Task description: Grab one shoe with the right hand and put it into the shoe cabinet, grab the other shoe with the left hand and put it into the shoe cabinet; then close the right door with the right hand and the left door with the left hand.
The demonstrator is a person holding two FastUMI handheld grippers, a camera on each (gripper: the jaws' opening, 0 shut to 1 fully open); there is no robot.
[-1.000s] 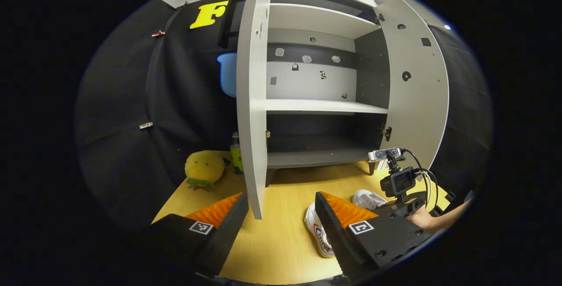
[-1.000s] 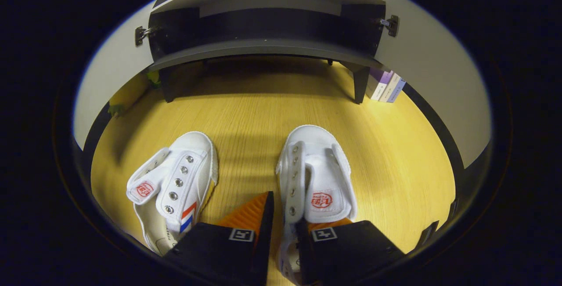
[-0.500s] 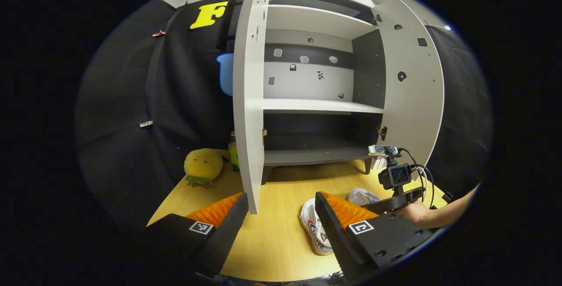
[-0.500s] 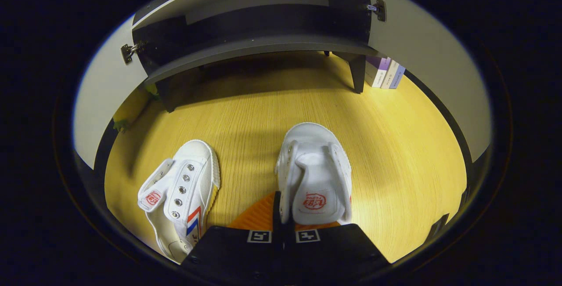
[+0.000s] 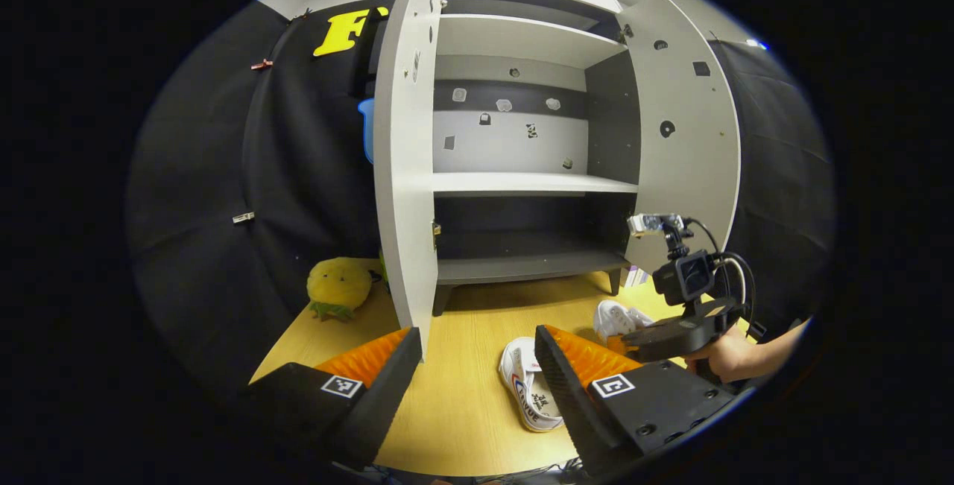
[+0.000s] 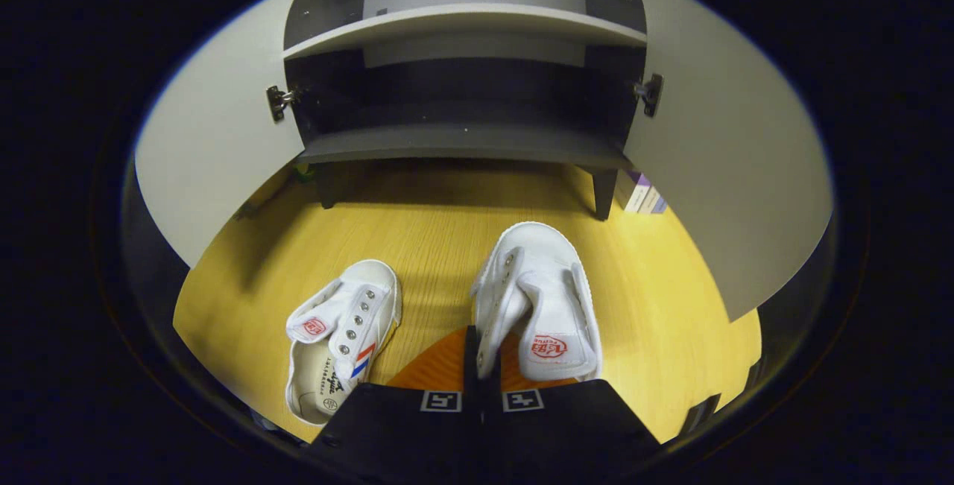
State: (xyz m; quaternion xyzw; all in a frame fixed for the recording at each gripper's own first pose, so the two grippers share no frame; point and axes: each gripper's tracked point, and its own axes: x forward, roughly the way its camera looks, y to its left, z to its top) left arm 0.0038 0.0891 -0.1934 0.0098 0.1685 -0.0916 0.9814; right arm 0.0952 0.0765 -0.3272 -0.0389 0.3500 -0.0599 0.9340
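One shoe is pinched at its soft side wall by the right gripper, above the desk; light, floppy canvas. The left gripper is spread; the other shoe lies below.

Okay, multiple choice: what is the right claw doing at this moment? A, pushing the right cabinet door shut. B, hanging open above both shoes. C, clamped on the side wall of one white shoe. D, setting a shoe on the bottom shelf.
C: in the right gripper view the right claw has its fingers pressed together on the side wall of the white shoe, well short of the cabinet.
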